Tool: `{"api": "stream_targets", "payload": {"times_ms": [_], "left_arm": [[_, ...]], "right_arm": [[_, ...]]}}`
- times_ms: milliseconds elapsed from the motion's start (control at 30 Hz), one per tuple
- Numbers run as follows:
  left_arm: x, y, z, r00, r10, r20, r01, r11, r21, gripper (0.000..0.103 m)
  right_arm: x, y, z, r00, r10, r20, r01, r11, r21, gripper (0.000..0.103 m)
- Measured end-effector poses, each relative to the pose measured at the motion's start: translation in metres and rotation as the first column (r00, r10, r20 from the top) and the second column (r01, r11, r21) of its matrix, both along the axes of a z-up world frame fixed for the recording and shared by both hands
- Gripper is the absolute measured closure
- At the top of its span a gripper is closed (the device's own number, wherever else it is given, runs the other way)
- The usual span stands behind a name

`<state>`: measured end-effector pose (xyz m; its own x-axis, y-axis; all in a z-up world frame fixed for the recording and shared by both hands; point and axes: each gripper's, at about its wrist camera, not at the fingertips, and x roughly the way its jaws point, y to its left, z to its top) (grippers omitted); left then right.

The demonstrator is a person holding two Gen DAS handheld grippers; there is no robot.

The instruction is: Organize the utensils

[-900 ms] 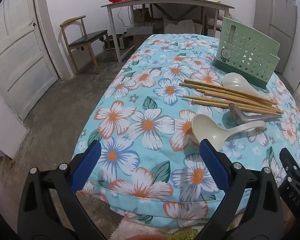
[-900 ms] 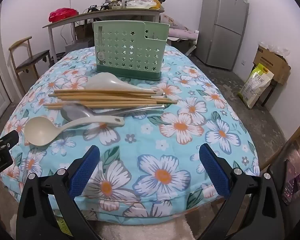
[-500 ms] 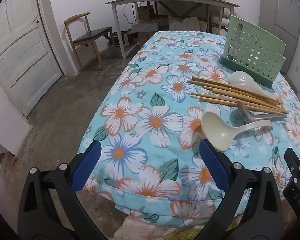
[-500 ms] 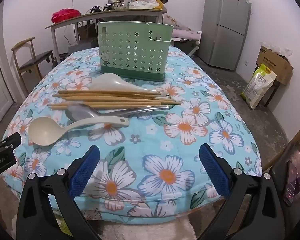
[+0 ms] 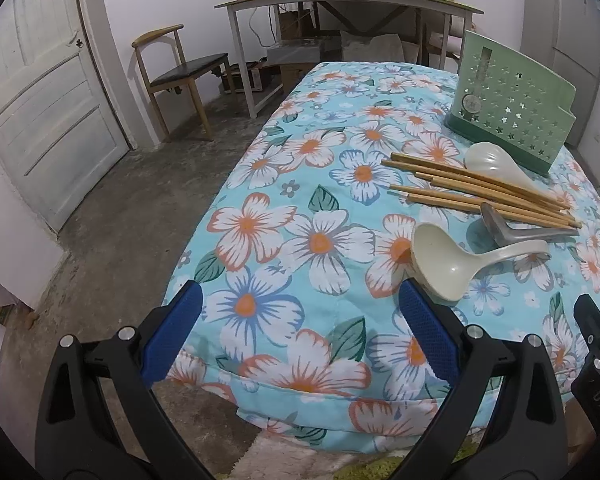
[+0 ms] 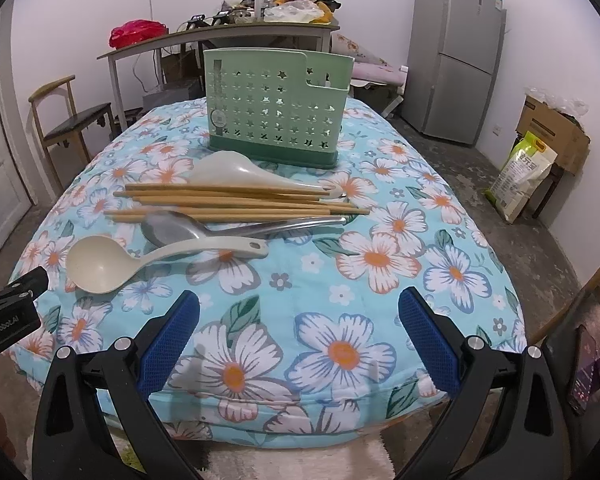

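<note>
a: utensils — nothing sorted yet. green holder (image 6: 278,110) standing upright far ahead of the right gripper (image 6: 299,336), apparently with nothing in it, though inside not fully visible.

b: agreed. all pieces lying flat on the flowered cloth (image 6: 380,280), between the jaws and the holder. cream ladle (image 6: 148,258) nearest, ahead and to the left of the right jaws. then metal spoon (image 6: 204,230), then the bundle of chopsticks (image 6: 236,202), then pale rice scoop (image 6: 256,178) just before the holder foot.

a: state of the jaws?

b: right gripper spread wide, nothing between the pads, only cloth below. left gripper (image 5: 300,332) also spread wide and empty. in the left view, ladle bowl (image 5: 440,260) just ahead of its right pad, close but not pinched.

a: so everything left to do: ladle, spoon, scoop, chopsticks, each into the holder.

b: yes, probably ladle first, being nearest and on top of nothing. metal spoon partly under the chopsticks and crossing the ladle handle, so likely to drag neighbours.

a: room for moving?

b: plenty of free cloth directly under both pairs of jaws. near cloth edge just below the pads, rounded and soft, dropping to the floor. left of the left jaws only bare floor, chair (image 5: 180,76) and door (image 5: 40,100) well apart. the two grippers close side by side, so some care needed there.
</note>
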<state>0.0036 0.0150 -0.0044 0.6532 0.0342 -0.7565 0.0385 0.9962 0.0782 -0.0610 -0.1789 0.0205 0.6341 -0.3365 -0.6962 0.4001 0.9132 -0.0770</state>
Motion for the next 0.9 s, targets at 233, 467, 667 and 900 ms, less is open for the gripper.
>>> {"api": "stream_targets", "payload": {"times_ms": [233,467,667,900], "left_arm": [[0.0007,0.0040,-0.0003,1.000,0.015,-0.002,-0.015,1.000,0.003,0.008],[0.0012,0.0036,-0.0012,1.000,0.019,-0.007,-0.019,1.000,0.008,0.008],[0.0016,0.0042,-0.0014,1.000,0.018,-0.008,-0.018,1.000,0.008,0.008],[0.0016,0.0052,-0.0020,1.000,0.019,-0.008,-0.019,1.000,0.008,0.008]], "right_arm": [[0.0008,0.0016,-0.0008,1.000,0.004,-0.004,-0.004,1.000,0.002,0.006],[0.0010,0.0034,-0.0021,1.000,0.003,-0.008,-0.003,1.000,0.002,0.006],[0.0009,0.0034,-0.0022,1.000,0.003,-0.009,-0.003,1.000,0.003,0.006],[0.0002,0.0039,-0.0031,1.000,0.000,-0.011,0.000,1.000,0.004,0.006]]}}
